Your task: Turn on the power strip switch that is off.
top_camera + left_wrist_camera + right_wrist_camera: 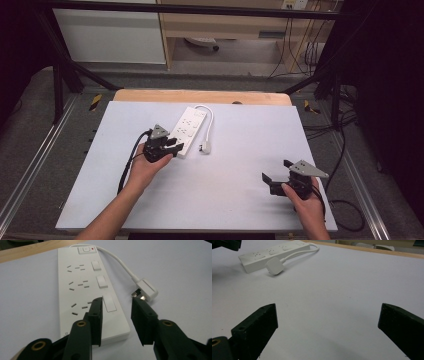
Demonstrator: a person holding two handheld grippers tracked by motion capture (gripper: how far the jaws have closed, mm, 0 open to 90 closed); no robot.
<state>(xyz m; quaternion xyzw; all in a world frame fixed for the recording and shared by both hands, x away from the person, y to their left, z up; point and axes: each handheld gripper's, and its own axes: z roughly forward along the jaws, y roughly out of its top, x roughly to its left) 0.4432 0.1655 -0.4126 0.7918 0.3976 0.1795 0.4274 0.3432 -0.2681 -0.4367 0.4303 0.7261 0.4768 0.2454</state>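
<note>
Power strip (189, 130) is being approached at its near end, lying mid-desk (240, 200) with its plug (205, 147) just beside. The left hand-held gripper (176, 146) is being held over that end, jaws apart. The right hand-held gripper (275, 176) is being kept wide open over bare surface, well apart.

Wide white-topped bench (225, 195) with pale wooden far edge (200, 96), resting on grey carpeted floor (30, 120). Black metal frame struts (65, 65) angled at both far corners. Beyond, white cabinet panel (110, 35) beside light wooden desk unit (220, 25). Bundle of dark hanging cables (305, 50) at the far right, under a white wall socket (295, 4). Yellow-and-black striped floor markers (95, 102) at the bench's far corners.
</note>
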